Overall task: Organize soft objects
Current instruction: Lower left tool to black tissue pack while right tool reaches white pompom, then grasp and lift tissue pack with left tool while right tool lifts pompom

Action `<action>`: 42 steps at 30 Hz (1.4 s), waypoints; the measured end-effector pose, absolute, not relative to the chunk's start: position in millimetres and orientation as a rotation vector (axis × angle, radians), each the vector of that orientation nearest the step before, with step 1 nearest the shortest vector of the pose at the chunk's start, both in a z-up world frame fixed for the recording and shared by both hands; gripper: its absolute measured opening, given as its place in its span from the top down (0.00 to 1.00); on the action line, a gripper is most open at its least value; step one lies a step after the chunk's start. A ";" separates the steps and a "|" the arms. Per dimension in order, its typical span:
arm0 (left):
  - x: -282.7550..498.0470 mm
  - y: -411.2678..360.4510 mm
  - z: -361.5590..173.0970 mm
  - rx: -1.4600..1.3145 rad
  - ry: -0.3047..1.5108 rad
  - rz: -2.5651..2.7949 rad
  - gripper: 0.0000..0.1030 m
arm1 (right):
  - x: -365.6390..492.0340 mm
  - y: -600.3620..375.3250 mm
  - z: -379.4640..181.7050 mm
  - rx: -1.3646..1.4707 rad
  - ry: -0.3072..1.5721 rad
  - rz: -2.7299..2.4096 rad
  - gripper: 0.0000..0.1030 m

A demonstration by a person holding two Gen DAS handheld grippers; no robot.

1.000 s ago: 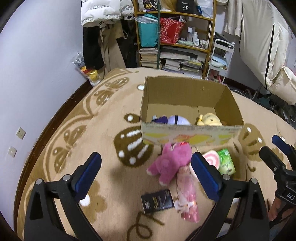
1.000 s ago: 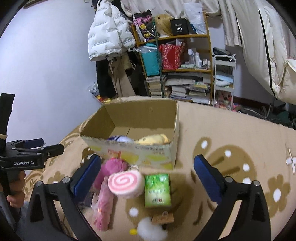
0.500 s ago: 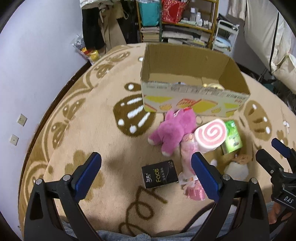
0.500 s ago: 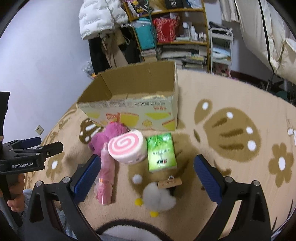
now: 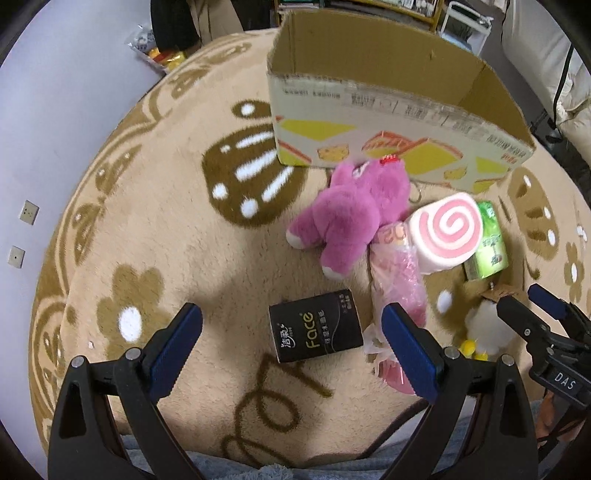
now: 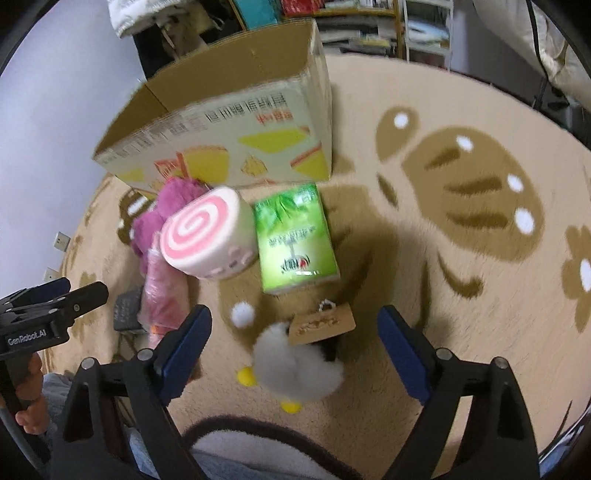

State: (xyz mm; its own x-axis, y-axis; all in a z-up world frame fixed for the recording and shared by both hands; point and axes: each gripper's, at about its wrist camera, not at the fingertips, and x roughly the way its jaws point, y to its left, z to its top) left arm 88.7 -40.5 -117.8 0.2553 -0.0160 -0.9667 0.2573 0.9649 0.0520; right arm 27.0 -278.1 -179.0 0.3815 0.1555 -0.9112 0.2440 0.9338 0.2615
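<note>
A cardboard box (image 5: 391, 99) stands open on the rug; it also shows in the right wrist view (image 6: 236, 125). In front of it lie a pink plush bear (image 5: 354, 218), a pink swirl roll cushion (image 5: 443, 232), a pink wrapped bundle (image 5: 397, 280), a green tissue pack (image 6: 293, 240), a black tissue pack (image 5: 316, 326) and a white fluffy chick with a card tag (image 6: 295, 365). My left gripper (image 5: 291, 347) is open above the black pack. My right gripper (image 6: 295, 350) is open, straddling the white chick.
A beige rug with brown flower patterns (image 5: 147, 221) covers the floor. A wall (image 5: 55, 110) runs on the left. Shelves with books (image 6: 369, 29) stand behind the box. A dark-edged fuzzy thing (image 6: 258, 443) lies near the bottom.
Both grippers have dropped lower and tilted down toward the toys on the rug. The box's inside has gone out of sight. Both stay open and empty.
</note>
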 end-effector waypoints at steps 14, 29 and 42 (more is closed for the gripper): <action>104.0 -45.4 -161.3 0.226 1.450 -0.195 0.06 | 29.4 -274.0 -205.1 0.396 1.323 -0.025 0.27; 106.6 -40.1 -180.7 0.194 1.510 -0.194 0.34 | 23.9 -276.0 -218.3 0.406 1.403 -0.029 0.57; 102.2 -54.5 -177.8 0.241 1.466 -0.202 0.37 | 27.4 -271.5 -213.8 0.367 1.376 -0.008 0.62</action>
